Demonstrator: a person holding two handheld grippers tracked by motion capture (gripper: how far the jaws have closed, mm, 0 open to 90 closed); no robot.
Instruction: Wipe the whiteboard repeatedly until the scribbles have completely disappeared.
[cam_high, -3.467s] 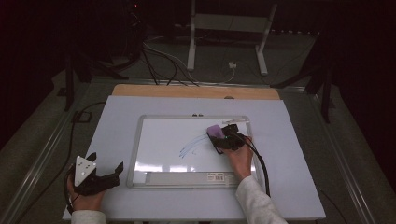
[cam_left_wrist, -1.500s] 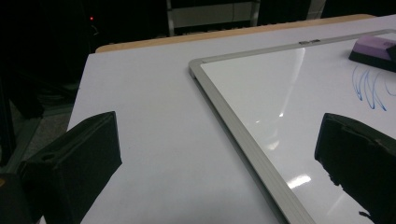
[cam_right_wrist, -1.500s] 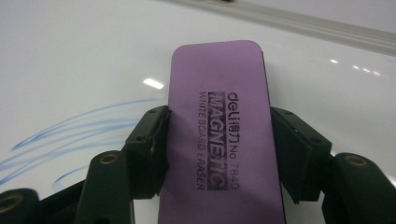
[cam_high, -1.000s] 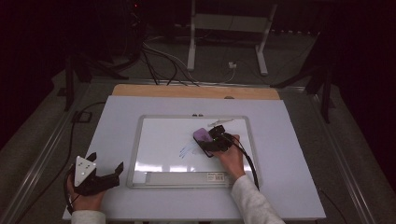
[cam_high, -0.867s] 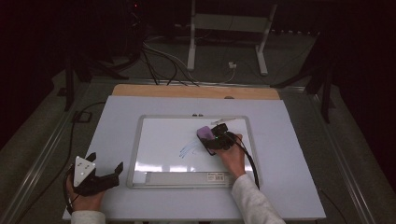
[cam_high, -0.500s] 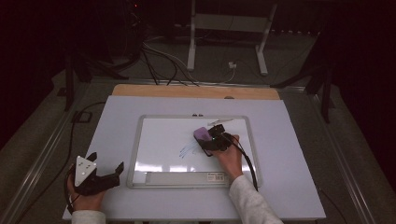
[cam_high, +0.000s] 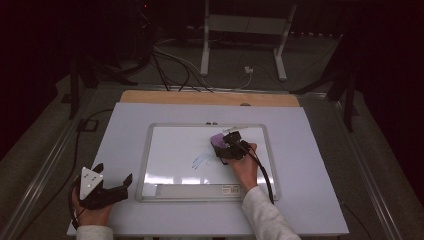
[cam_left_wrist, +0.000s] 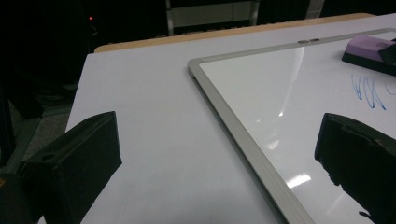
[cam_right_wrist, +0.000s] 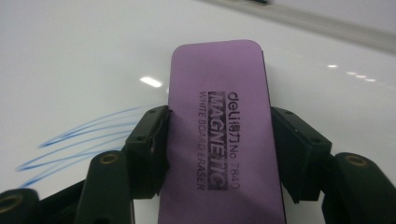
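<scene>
A framed whiteboard (cam_high: 150, 150) lies flat in the middle of the white table, with blue pen strokes (cam_high: 201, 160) near its centre. My right gripper (cam_high: 226, 148) is shut on a purple whiteboard eraser (cam_high: 218, 139) and holds it flat on the board, just right of the strokes. In the right gripper view both black jaws clamp the long sides of the eraser (cam_right_wrist: 219, 140), and the blue strokes (cam_right_wrist: 79, 140) lie to its left. My left gripper (cam_high: 114, 176) rests open at the table's front left, off the board. Its view shows the board's frame (cam_left_wrist: 243, 140) and the eraser (cam_left_wrist: 369, 49) far off.
A printed strip (cam_high: 200, 190) runs along the board's near edge. A wooden board edge (cam_high: 210, 98) shows behind the white tabletop. Past the table, cables (cam_high: 170, 60) and a stand's metal legs (cam_high: 240, 45) lie on the dark floor.
The right gripper has carried the eraser back and forth over the strokes by small amounts; 3.5 s ago it stood farther right on the board. The left gripper has kept still.
</scene>
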